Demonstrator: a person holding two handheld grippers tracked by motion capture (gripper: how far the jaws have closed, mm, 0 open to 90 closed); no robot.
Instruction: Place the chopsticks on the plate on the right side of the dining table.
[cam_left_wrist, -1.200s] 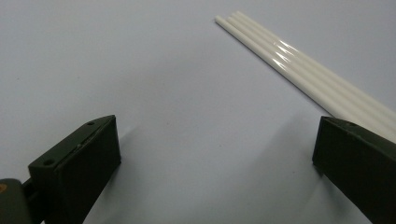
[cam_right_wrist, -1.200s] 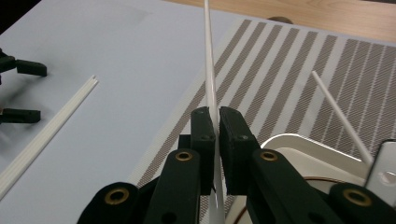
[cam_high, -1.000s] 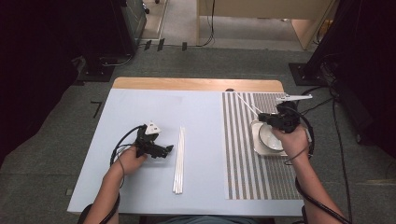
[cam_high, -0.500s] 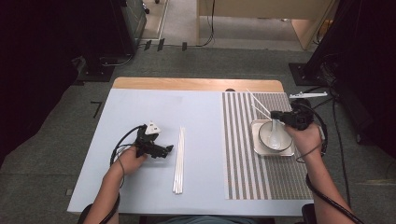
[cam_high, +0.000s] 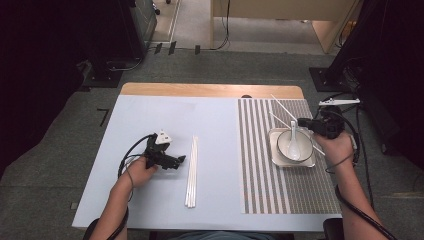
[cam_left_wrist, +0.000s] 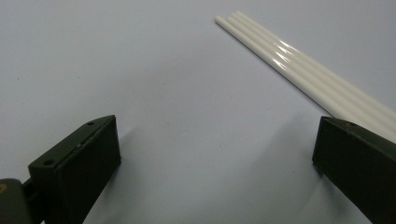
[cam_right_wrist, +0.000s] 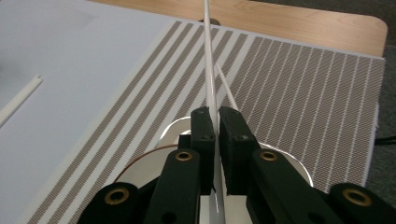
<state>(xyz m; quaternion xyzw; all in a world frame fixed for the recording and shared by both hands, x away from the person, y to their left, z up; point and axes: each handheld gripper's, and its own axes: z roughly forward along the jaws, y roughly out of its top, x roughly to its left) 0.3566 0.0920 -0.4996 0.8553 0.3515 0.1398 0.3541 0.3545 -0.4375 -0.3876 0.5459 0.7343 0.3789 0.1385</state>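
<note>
My right gripper (cam_high: 303, 123) hovers over the right side of a white bowl (cam_high: 286, 149), which holds a white spoon (cam_high: 294, 142) and sits on a square white plate (cam_high: 276, 159). In the right gripper view the gripper (cam_right_wrist: 217, 114) is shut on a thin white chopstick (cam_right_wrist: 211, 70) pointing away over the striped mat. A second chopstick (cam_right_wrist: 227, 91) runs just beside the jaws; I cannot tell if it is gripped. My left gripper (cam_high: 179, 160) rests on the blue-grey table, open and empty (cam_left_wrist: 215, 154). Several white chopsticks (cam_high: 191, 172) (cam_left_wrist: 303, 74) lie side by side just right of it.
A brown-and-white striped placemat (cam_high: 260, 165) (cam_right_wrist: 303, 79) covers the right part of the table under the plate. A bare wooden strip (cam_high: 200, 90) runs along the far edge. Dark equipment and cables stand on the floor around the table.
My right hand has shifted to the right with the chopstick, uncovering the bowl and spoon. The left gripper and the sticks beside it have not moved.
</note>
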